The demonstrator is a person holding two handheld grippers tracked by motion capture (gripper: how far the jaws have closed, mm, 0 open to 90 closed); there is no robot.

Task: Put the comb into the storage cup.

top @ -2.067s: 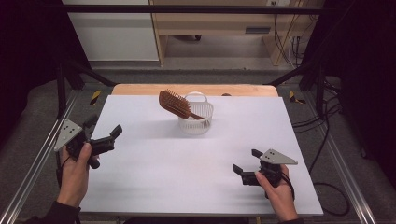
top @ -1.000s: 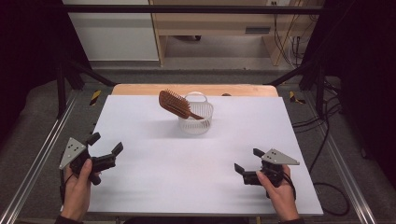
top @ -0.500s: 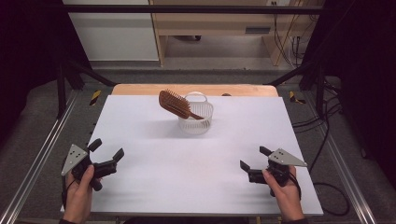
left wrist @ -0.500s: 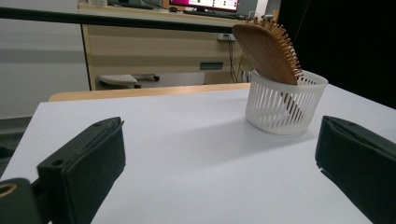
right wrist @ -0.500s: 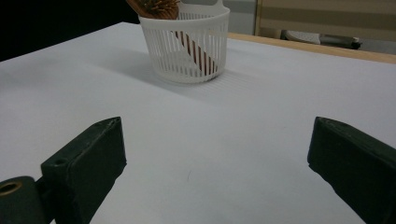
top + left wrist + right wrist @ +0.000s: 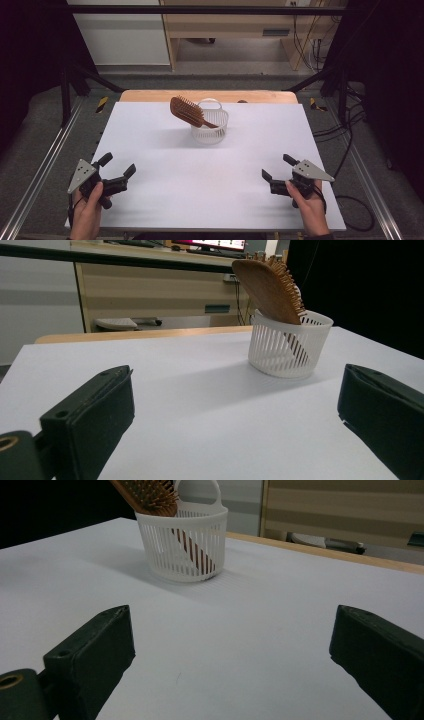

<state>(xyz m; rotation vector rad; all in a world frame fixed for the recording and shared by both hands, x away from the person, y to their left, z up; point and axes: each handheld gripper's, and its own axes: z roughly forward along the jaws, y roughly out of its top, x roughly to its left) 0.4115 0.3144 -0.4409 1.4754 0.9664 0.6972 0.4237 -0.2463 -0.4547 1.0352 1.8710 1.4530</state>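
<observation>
A brown wooden paddle hairbrush point(image 6: 187, 112) leans handle-down in a white slotted plastic basket point(image 6: 209, 128) at upper centre of the white desk point(image 6: 210, 175) — well apart from both hand-held grippers, left point(image 6: 119, 169) and right point(image 6: 276, 169), jaws spread wide and empty at the lower corners.

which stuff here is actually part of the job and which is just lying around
Part of the job:
- brown wooden paddle hairbrush, handle down in the basket, head leaning over the rim
- white slotted plastic basket
- left hand-held gripper, open
- right hand-held gripper, open

Just lying about:
- white table
- yellow-and-black floor markers
- black cables on the floor
</observation>
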